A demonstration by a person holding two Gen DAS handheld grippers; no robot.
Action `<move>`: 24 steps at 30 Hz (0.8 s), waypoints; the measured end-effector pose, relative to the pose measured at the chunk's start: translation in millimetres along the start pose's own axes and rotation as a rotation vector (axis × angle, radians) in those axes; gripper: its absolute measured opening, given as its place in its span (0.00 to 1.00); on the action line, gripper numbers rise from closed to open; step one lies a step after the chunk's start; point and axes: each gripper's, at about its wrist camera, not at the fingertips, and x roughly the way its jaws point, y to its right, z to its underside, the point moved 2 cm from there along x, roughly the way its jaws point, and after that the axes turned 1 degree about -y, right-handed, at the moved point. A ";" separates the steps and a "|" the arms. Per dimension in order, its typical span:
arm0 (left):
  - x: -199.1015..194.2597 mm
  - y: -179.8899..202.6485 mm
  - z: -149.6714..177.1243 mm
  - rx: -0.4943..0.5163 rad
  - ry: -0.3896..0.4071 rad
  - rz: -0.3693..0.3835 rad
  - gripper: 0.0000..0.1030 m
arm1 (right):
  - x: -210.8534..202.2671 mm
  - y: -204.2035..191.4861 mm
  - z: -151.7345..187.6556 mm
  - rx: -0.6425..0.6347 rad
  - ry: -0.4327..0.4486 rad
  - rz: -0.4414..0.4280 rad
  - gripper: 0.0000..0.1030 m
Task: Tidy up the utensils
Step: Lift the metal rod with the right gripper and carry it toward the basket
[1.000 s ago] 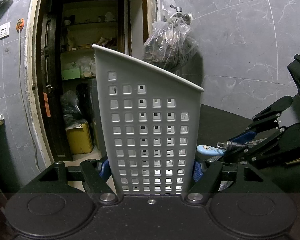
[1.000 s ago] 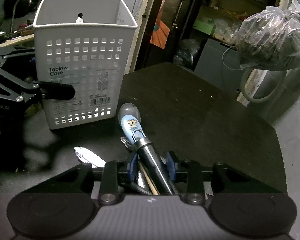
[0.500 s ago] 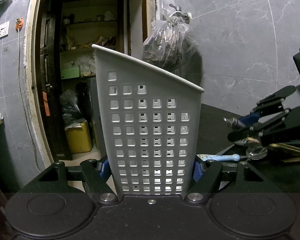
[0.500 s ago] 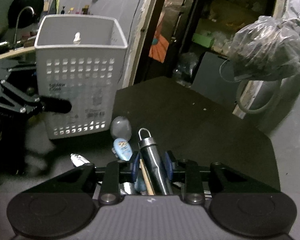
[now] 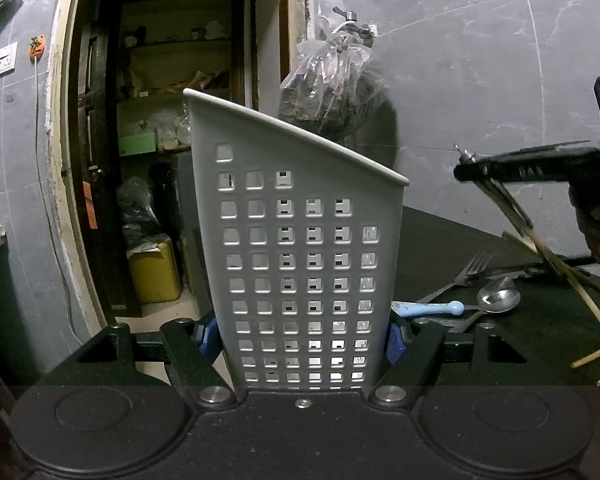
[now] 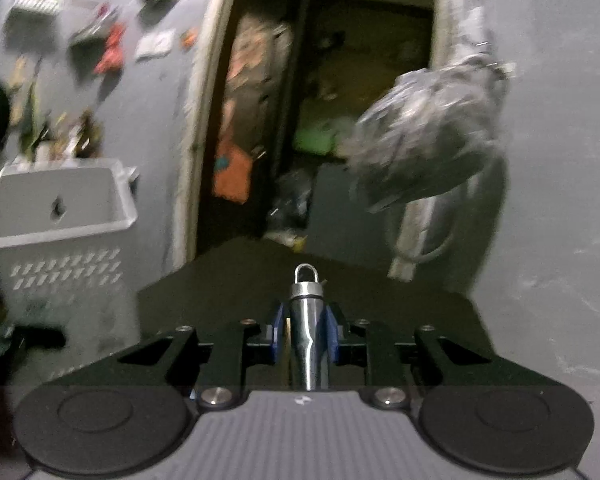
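Note:
A white perforated utensil caddy [image 5: 308,248] stands upright on the black table, and my left gripper [image 5: 300,336] is shut on its lower sides. In the right wrist view the caddy [image 6: 60,208] sits blurred at the left. My right gripper [image 6: 303,328] is in the air, its jaws closing, pads pressed on a metal handle with an end ring [image 6: 306,320]. From the left wrist view the right gripper [image 5: 472,170] hovers at the right, with wooden chopsticks [image 5: 540,248] slanting down from it. A fork [image 5: 472,268], a metal spoon [image 5: 496,300] and a blue-handled spoon [image 5: 432,308] lie on the table.
The black table [image 6: 380,280] ends toward an open doorway [image 5: 160,160] with shelves behind. A filled plastic bag [image 6: 424,140] hangs from a tap on the grey marble wall. More chopsticks [image 5: 596,356] lie at the table's right side.
My right gripper has risen from the table with the metal-handled utensil and chopsticks and tilted upward; the blue-handled spoon stayed on the table. The left gripper and caddy have not moved.

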 end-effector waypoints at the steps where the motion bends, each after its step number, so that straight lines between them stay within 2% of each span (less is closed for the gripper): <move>1: 0.1 -0.1 -0.1 0.001 0.000 0.000 0.73 | 0.2 4.1 -1.5 0.019 0.016 0.013 0.23; 6: -4.2 3.5 1.2 0.000 -0.001 0.001 0.73 | 8.5 24.7 -5.4 0.099 0.054 0.035 0.21; 14: -4.3 3.7 1.1 0.001 0.000 0.002 0.73 | 22.4 49.2 -11.6 0.250 0.083 0.003 0.21; 24: -5.1 4.6 0.8 0.002 -0.001 0.001 0.73 | 16.8 56.9 -18.3 0.334 0.097 -0.039 0.21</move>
